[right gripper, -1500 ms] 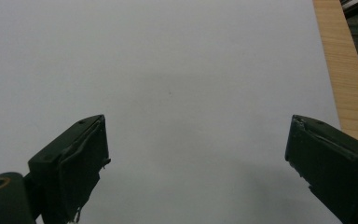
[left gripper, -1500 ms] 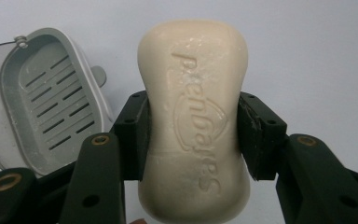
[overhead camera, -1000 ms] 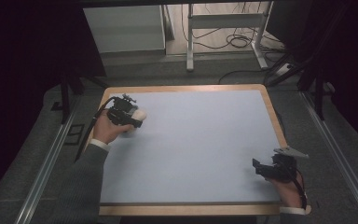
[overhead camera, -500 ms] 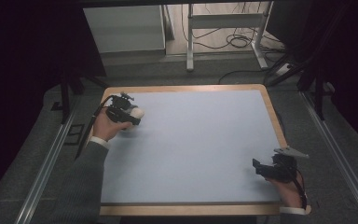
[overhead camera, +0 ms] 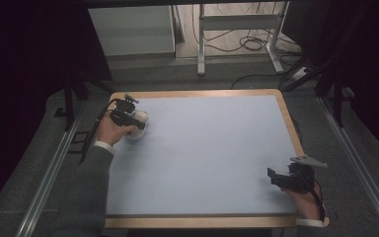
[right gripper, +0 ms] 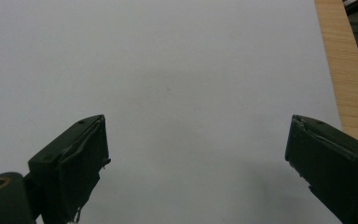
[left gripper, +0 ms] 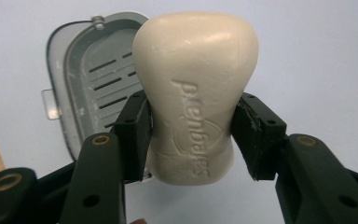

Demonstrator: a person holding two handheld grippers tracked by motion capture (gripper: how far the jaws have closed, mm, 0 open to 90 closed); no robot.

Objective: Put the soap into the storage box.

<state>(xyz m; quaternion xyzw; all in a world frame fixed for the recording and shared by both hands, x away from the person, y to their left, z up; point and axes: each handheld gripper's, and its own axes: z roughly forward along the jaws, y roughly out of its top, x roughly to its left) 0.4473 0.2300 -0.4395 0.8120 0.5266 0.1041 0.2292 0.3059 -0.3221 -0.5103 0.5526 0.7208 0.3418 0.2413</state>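
Two fingers flanking soap bar

Wood-edged table w/ pale blue top; grey soap dish on it.

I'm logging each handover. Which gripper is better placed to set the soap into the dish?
Left. The left gripper already clamps the soap bar beside the open soap dish; the right gripper sits open, far across the table.
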